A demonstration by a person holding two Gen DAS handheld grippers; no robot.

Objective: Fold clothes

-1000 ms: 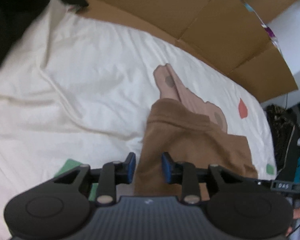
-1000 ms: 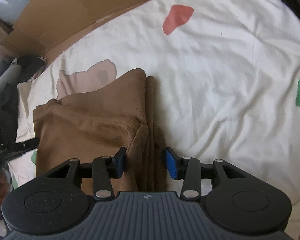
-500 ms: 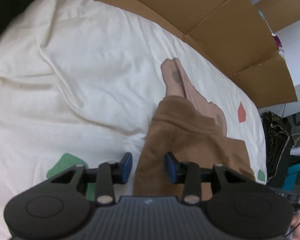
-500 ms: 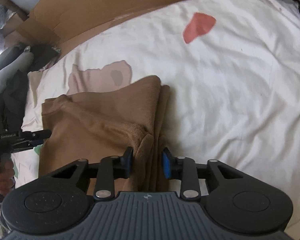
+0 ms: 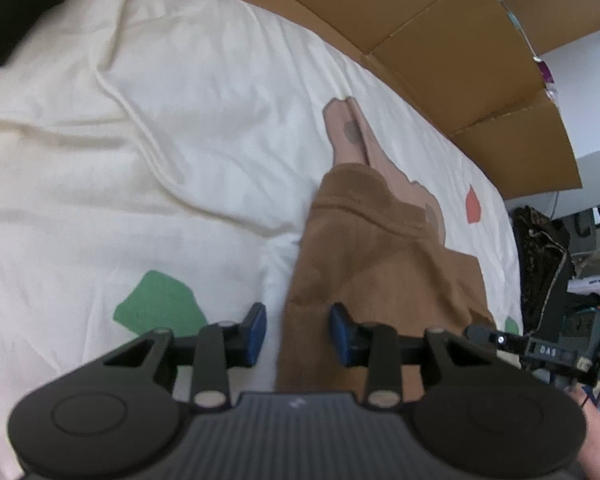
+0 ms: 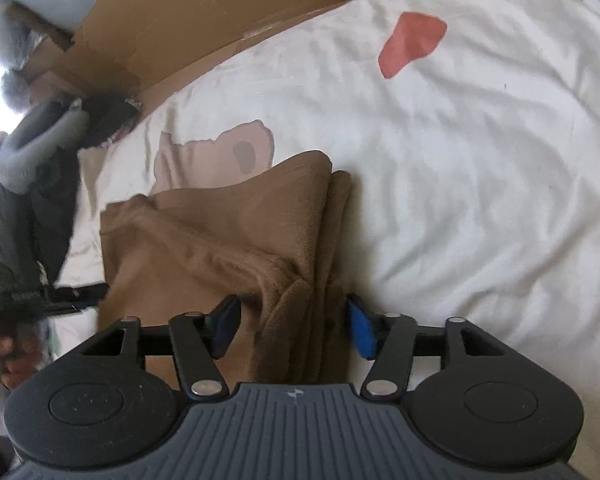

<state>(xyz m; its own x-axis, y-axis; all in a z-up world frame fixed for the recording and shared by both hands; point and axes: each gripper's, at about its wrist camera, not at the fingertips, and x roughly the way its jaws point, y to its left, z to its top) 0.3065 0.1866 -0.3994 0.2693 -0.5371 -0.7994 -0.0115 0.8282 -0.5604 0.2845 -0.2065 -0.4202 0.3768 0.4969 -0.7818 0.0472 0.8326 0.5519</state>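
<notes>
The left gripper (image 5: 297, 334) stands partly apart, its blue pads (image 5: 256, 332) not pressing anything; the left edge of the folded brown garment (image 5: 374, 264) runs up between them, nearer the right pad, and the cloth spreads away ahead and to the right. The right gripper (image 6: 293, 326) has its jaws opening, fairly wide, with the stacked right edge of the same brown garment (image 6: 220, 248) between the pads, bunched into a fold just ahead of the left one; neither pad visibly presses on it. The near end of the garment is hidden under each gripper's body, so how far it reaches toward the person cannot be told. It lies on a white bedsheet (image 5: 180, 140) printed with coloured patches: a green one (image 5: 158, 306) just left of the left gripper, a tan one (image 5: 350, 132) partly covered by the garment's far end, a red one (image 6: 412, 42) well ahead and right of the right gripper. Beyond the bed stands flattened cardboard (image 5: 440, 40). In the left view the other gripper's side (image 5: 548, 350) carries small white lettering, too blurred to read surely. In the right view a hand (image 6: 8, 360) at the left edge is cut off and blurred, beside dark clothing (image 6: 40, 200).
</notes>
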